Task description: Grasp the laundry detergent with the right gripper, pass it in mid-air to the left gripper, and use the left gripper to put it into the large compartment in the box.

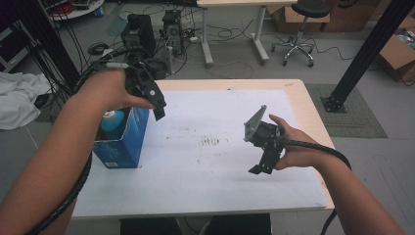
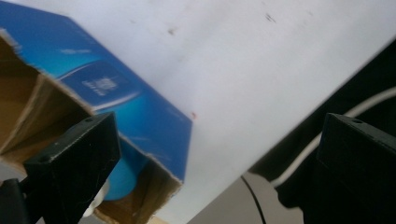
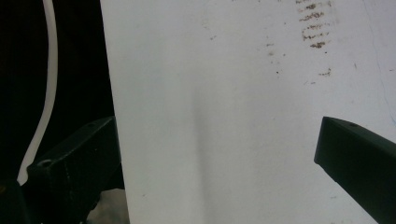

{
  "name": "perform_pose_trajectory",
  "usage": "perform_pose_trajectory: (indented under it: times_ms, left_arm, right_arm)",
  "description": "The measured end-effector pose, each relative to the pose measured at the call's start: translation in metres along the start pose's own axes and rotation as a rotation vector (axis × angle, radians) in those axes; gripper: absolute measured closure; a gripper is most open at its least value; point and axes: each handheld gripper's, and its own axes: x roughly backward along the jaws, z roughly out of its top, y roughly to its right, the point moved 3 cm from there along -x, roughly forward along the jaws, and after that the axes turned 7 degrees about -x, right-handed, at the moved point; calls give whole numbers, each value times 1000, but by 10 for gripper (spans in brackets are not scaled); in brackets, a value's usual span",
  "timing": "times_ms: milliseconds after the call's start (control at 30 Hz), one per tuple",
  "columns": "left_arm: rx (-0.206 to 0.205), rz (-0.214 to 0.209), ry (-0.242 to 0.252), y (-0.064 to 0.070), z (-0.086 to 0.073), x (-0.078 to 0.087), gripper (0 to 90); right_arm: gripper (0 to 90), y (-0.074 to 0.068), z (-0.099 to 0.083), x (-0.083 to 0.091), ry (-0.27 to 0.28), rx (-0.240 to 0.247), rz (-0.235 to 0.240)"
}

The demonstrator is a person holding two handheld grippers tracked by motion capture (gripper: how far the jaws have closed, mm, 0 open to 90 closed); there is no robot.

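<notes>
White tabletop (image 1: 220, 161) holds a blue box (image 1: 125, 139) at left with a bottle (image 1: 111, 122) inside (cap up) — the left gripper (image 1: 155, 108), jaws wide, hovers above, seemingly approaching to descend and grasp it — right gripper (image 1: 259, 164) wide, idle.

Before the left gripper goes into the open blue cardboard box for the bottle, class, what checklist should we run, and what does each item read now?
1. Left gripper jaws open: ok, they stand wide apart in the left gripper view.
2. Blue cardboard box open at the top: ok.
3. Light blue plastic bottle upright inside the box: ok in the high view.
4. Left gripper lined up over the bottle: not ok, it hangs at the box's right edge.
5. Right gripper out of the way: ok, open above the white table sheet.
6. Room in the box beside the bottle for a jaw: cannot tell.
</notes>
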Motion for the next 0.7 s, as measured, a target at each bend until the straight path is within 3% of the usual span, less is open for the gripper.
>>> perform_pose_trajectory:
  times_ms: [67,200,333,467,567,700]
  left_arm:
    - [-24,-2,-19,4,1,-4,1]
    - [-110,-10,-9,15,4,-10,1]
    - [-261,14,-17,27,5,-18,1]
    - [-418,-7,-27,43,3,-25,1]
    - [-510,-18,-10,53,0,-27,1]
    - [-577,-35,-5,62,-2,-29,1]
  right_arm:
    - [0,0,2,1,-6,3,-2]
    - [0,-4,5,2,-12,14,0]
    - [1,-7,7,3,-30,21,0]
    - [1,-8,7,3,-57,22,-3]
    - [1,-8,7,4,-61,24,-6]
    - [1,-7,9,6,-61,28,-8]
